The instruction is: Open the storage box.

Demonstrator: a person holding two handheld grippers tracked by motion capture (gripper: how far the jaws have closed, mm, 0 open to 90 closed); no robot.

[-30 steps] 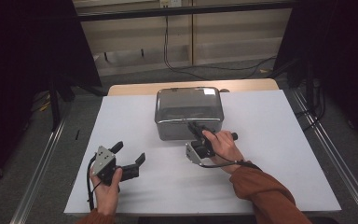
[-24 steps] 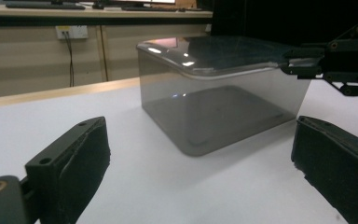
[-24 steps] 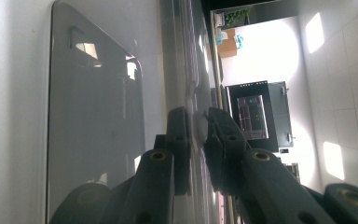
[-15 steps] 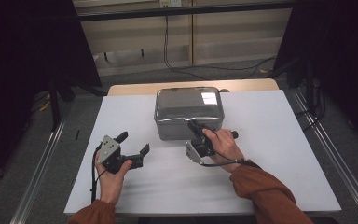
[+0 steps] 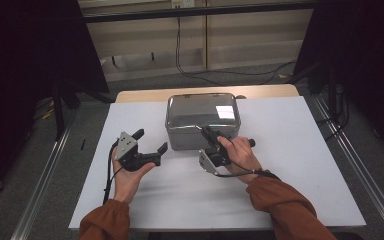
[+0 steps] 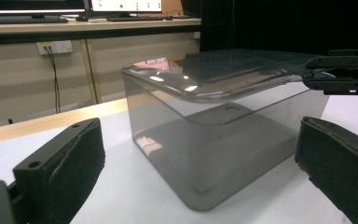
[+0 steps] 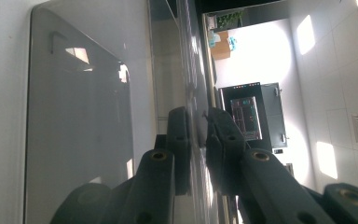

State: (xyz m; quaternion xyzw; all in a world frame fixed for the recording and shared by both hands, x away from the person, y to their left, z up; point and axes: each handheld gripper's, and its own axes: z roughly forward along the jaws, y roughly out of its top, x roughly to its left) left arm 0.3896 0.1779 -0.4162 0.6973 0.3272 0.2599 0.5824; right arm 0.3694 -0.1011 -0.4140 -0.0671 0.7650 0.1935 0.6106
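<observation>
The left tool (image 5: 152, 151) hovered over the worktop (image 5: 300, 150) toward its left edge, jaws wide apart and empty, aimed at the near left corner of the smoky translucent plastic box (image 5: 203, 121). That box sat near the middle of the far edge, apart from the left tool. Its clear lid (image 6: 223, 70) lay on top, and the right tool (image 5: 210, 135) was clamped on the lid's near rim, jaws pinched together on the thin lip.

What could go wrong, in my judgement: the lid is thin and slick, so a lift from one edge could let it slip out of the pinch, or the light box could rise or skid with it if the left tool did not steady the wall.

Through the tinted wall the box looked empty, apart from a small pale label (image 6: 148, 143) low on its side.
</observation>
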